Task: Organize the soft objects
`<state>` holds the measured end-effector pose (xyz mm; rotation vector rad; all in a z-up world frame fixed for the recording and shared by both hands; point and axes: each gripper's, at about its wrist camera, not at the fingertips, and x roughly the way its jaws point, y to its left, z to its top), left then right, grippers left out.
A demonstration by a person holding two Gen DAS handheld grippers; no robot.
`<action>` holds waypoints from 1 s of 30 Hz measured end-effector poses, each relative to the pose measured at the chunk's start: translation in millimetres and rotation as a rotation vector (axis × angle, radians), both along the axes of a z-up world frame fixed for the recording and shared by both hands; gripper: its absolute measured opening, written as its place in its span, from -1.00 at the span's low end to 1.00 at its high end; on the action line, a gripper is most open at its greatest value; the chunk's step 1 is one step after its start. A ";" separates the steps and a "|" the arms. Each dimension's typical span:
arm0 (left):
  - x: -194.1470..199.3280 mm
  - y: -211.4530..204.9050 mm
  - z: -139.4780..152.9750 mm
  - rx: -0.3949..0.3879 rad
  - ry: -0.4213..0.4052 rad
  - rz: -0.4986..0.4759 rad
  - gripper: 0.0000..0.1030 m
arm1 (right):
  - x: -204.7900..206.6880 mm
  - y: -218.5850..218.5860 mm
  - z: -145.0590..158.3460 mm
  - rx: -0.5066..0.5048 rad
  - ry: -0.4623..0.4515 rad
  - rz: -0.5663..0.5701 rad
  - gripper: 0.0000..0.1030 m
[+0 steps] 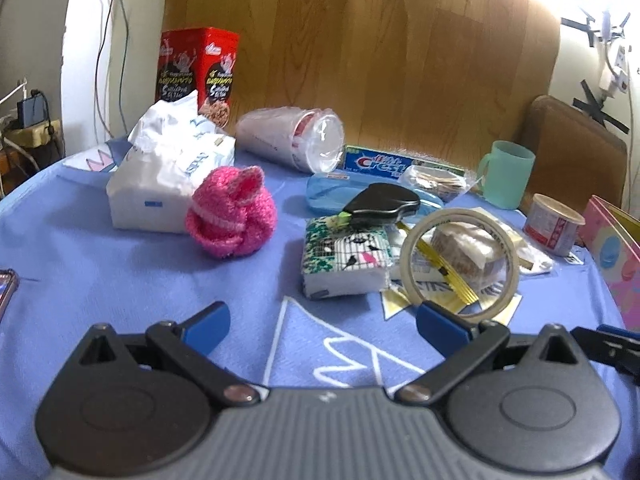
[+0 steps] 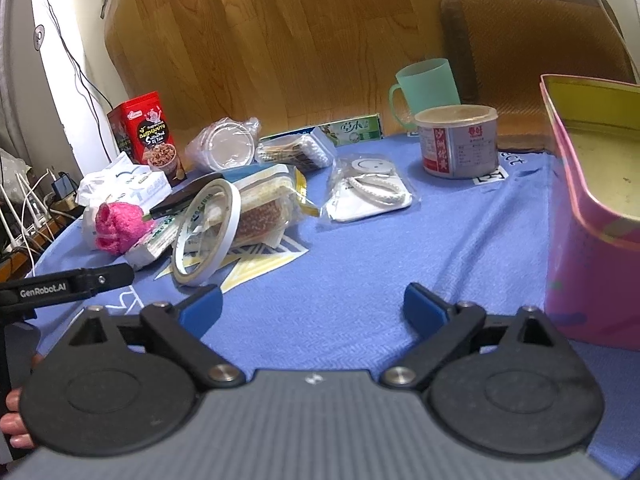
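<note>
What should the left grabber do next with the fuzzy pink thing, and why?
Probably ease the left gripper forward and a little left toward the pink fuzzy sock ball. Its jaws are wide open and hold nothing, and the ball sits free on the blue cloth ahead, beside the tissue pack. It looks like the nearest soft thing.

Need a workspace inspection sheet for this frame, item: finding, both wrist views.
Surface: blue cloth with white and yellow print, crowded at the far side.
Job's things: pink fuzzy socks beside the big tissue pack; small tissue pack lying flat.
Clutter: tape roll, red snack box, green mug, can, pink tin.
Grippers: left gripper and right gripper open, empty.
Cables: wires hanging down the wall.
Surroundings: wood panel, chair back.
</note>
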<state>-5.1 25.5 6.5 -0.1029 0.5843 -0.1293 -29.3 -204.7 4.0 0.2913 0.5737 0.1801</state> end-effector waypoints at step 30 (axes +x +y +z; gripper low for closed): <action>-4.8 11.9 -0.6 -0.031 -0.031 -0.064 0.99 | -1.5 0.2 0.2 -0.011 -0.009 -0.010 0.28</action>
